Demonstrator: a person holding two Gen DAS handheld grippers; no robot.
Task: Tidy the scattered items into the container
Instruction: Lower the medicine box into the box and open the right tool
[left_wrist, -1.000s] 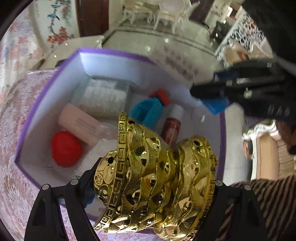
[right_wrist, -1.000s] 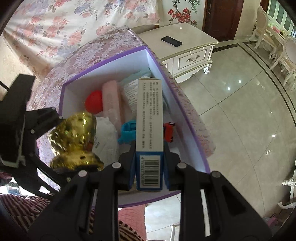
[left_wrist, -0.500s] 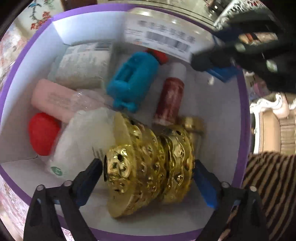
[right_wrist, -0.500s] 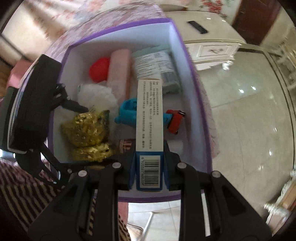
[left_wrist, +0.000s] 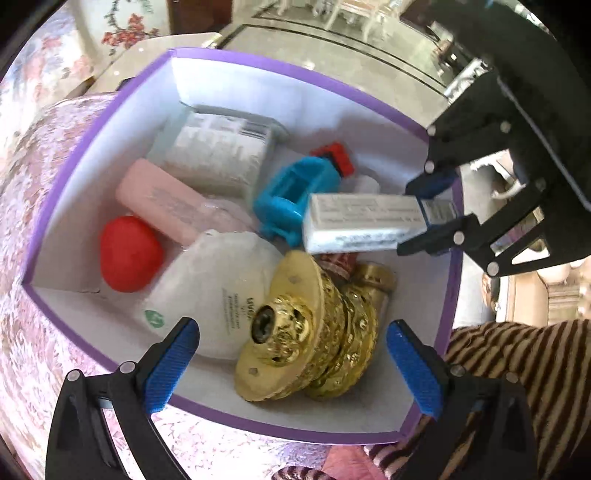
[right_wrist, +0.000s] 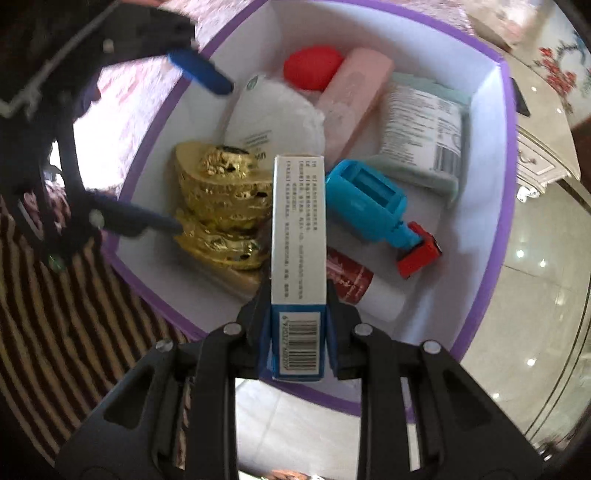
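Two grippers work over the purple-rimmed box (left_wrist: 110, 122), which sits on a floral-covered surface (left_wrist: 33, 332). Your left gripper (left_wrist: 291, 354) has its jaws spread wide, and neither blue pad touches the gold ornament (left_wrist: 314, 332); the ornament lies on its side on the box floor between the pads, with its flat base turned toward the camera. In the right wrist view, the same ornament (right_wrist: 225, 206) rests near the box wall on the side of the striped fabric (right_wrist: 55, 314), with the left gripper's blue fingers (right_wrist: 199, 72) just beside it. Your right gripper (right_wrist: 299, 325) is clamped on the end of the white-and-blue carton (right_wrist: 299, 229) that bears the barcode, and it holds the carton over the contents inside the box; whether the carton's far end touches anything below cannot be determined. Already inside the box you can see a red ball (left_wrist: 129, 254), a pink bar (left_wrist: 162, 199), a white mask (left_wrist: 221, 291), a labelled packet (left_wrist: 221, 151), a blue plastic piece (left_wrist: 295, 192) with a red cap (left_wrist: 334, 158), and a dark red tube (right_wrist: 351, 280) lying beneath the carton.
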